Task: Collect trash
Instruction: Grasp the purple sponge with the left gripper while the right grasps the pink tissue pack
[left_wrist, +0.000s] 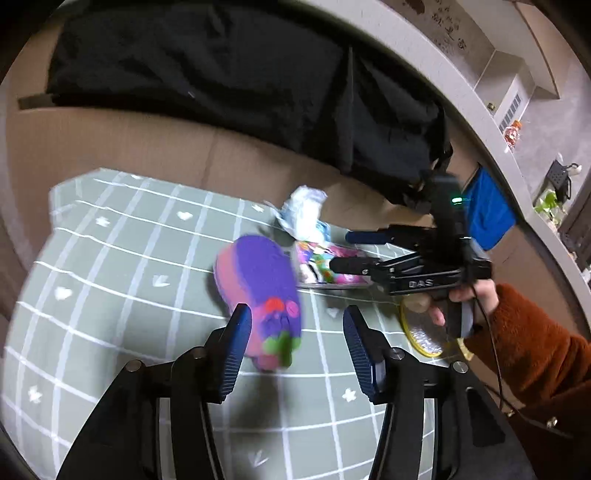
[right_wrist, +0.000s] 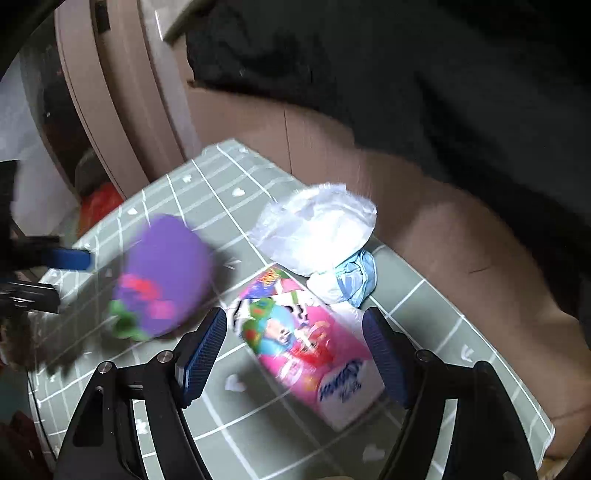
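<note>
over the green mat (right_wrist: 229, 435), the wide right gripper (right_wrist: 295, 354) straddles a pink wrapper (right_wrist: 314, 354); left gripper (left_wrist: 295, 350) gapes empty.

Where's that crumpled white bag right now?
The crumpled white bag lies on the green checked mat near the brown sofa, just behind the pink snack packet and right of the purple plush toy.

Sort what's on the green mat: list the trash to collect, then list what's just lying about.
Trash to collect:
- crumpled white wrapper
- crumpled blue scrap
- pink cartoon-printed packet, probably empty

Lying about:
- purple and pink plush toy
- black garment on the sofa
- yellow-rimmed round item, kind unclear

Both the left gripper and right gripper are open.
</note>
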